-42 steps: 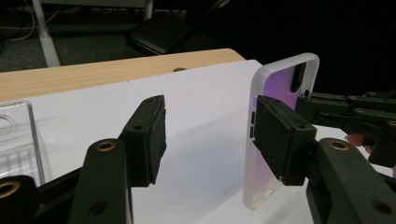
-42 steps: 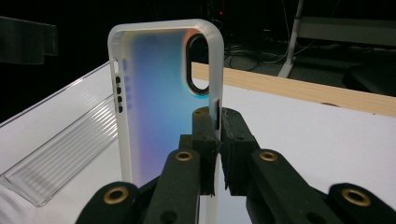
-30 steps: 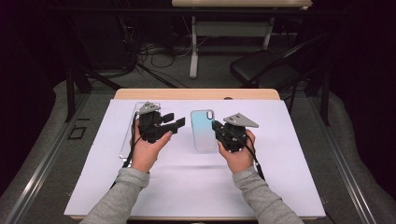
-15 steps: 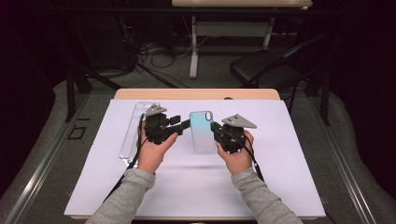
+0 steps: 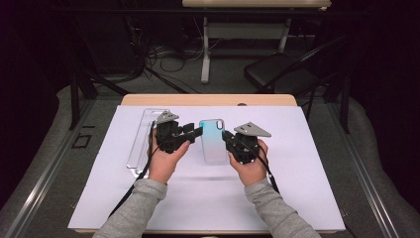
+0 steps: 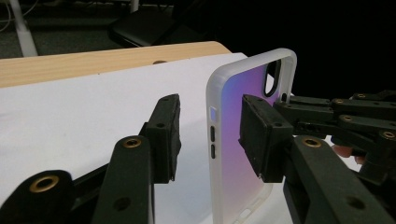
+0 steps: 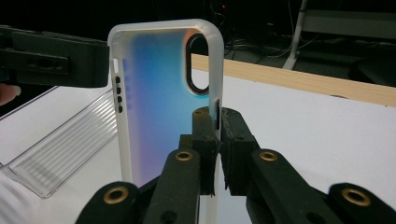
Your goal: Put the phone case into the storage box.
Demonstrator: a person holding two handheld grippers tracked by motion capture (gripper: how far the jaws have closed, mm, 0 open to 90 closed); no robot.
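Observation:
A translucent phone case with a blue-to-purple sheen is held up on edge over the white sheet. My right gripper is shut on its right rim, and the pads pinch that rim just below the camera cutout. My left gripper reaches in from the left. Its jaws have just been closing and stand either side of the case's button edge. A gap remains at the left pad, so they do not pinch it.
A clear ribbed plastic tray lies on the white sheet to the left of my left hand. The wooden table's far edge runs behind. A black chair and cables are on the floor beyond.
My left gripper has moved right to the case and its jaws have narrowed around the case's left edge. The right gripper and case have stayed put.

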